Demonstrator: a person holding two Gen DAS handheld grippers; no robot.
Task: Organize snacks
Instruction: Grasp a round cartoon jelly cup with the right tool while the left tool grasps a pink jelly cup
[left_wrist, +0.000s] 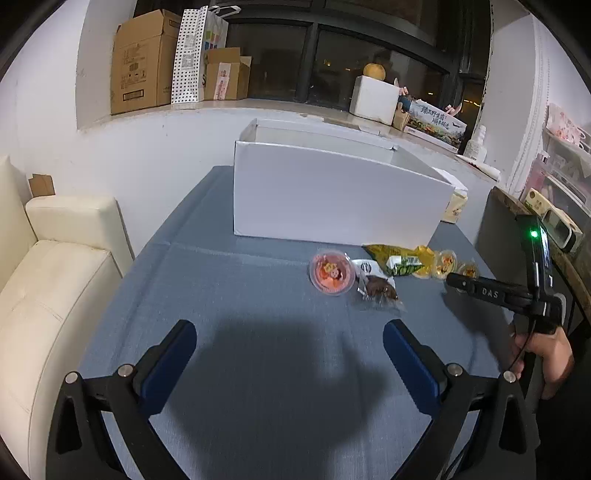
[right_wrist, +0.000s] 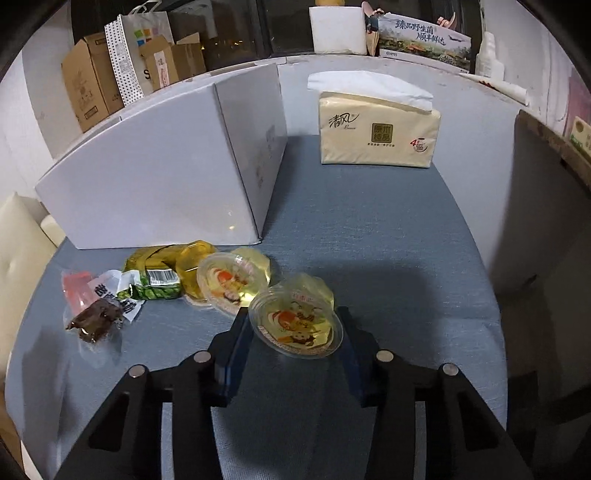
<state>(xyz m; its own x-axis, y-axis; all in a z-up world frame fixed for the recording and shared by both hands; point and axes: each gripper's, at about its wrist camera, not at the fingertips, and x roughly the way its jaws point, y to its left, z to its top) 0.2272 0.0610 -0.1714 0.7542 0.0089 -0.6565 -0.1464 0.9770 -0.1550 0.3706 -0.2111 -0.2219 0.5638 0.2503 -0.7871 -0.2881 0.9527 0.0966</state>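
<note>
While the left hand-held gripper (left_wrist: 290, 339) hovers spread apart above the blue surface (left_wrist: 240, 295), the right hand-held gripper (right_wrist: 293, 325) clamps a yellow jelly cup (right_wrist: 295, 321), at five o'clock from the white box (right_wrist: 155, 177).

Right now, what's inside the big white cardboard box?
From the left wrist view, only the bare white inner walls near the top of the big white cardboard box show. Its tall front wall hides the bottom, so I cannot tell whether any snacks are inside.

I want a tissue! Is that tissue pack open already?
Open. A white tissue sticks up out of the top of the tissue pack.
</note>
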